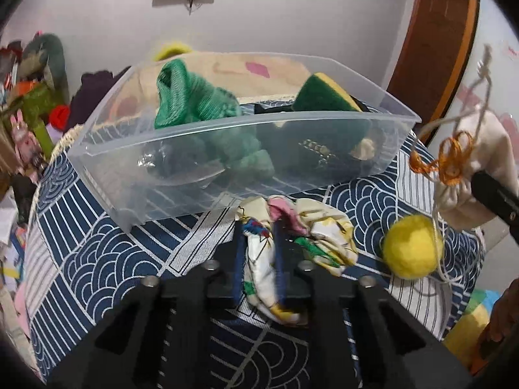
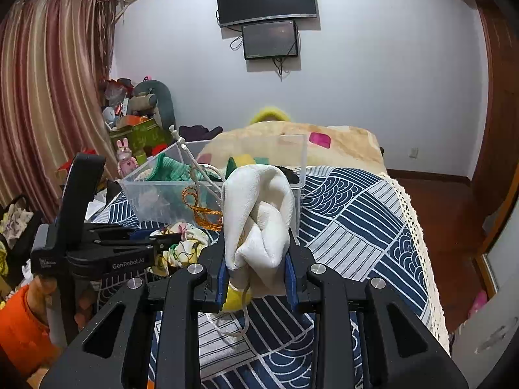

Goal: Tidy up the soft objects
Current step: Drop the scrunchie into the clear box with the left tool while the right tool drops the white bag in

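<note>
Two hand-held grippers loaded: my left hand-held gripper [image 1: 259, 253] sits low over the bed [image 1: 107, 249], level, jaws closed on the floral scrunchie [image 1: 311, 230] just in front of the clear bin [image 1: 227, 123]. My right hand-held gripper [image 2: 256, 278] is raised off the bedspread to the right, jaws clamped on the cream drawstring pouch [image 2: 259, 214], cords dangling. Yellow pom ball [image 1: 412, 246] lies on the bed under the pouch; green knit [image 1: 194, 100] and sponge [image 1: 324, 94] are inside the bin.

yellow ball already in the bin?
No, in the left wrist view the yellow ball lies on the patterned cloth outside the clear bin, off to its right.
</note>
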The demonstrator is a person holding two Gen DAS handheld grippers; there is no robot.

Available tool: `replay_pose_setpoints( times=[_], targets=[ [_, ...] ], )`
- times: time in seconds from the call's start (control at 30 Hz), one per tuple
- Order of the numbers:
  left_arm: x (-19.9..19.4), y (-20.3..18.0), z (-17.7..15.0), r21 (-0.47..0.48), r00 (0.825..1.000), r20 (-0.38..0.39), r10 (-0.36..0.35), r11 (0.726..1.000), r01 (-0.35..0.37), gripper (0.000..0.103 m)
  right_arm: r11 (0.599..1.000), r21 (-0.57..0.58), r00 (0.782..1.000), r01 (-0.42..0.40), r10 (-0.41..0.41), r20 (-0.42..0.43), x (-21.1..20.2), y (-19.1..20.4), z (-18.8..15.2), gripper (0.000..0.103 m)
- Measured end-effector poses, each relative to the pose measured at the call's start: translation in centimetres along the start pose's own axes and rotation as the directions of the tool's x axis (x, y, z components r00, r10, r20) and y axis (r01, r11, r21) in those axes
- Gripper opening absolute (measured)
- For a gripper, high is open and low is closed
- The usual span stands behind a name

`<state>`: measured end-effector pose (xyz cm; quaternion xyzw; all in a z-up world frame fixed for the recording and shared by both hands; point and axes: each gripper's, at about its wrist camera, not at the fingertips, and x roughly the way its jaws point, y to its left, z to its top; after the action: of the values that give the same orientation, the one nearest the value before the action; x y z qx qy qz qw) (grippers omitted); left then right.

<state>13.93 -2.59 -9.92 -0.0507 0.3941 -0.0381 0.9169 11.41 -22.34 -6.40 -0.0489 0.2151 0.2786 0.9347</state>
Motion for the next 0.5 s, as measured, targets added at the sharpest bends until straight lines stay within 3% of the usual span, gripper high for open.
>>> replay_pose_setpoints(
  times=[0.2,0.5],
  targets=[
    [-3.5,-0.1,-0.1,0.011,0.996,0.086,-0.015,1.000,0.014,0.008,1.000,-0.008,1.000,0.011,-0.011,0.012,-0.4,0.1,0.3,0.025],
    [-8.8,0.9,1.2,0.008,0.976,0.214,-0.036,0.999,0.035,0.008,0.999,-0.034,0.997,0.036,-0.034,0.068,-1.8,0.8,2.4,0.025]
  ],
)
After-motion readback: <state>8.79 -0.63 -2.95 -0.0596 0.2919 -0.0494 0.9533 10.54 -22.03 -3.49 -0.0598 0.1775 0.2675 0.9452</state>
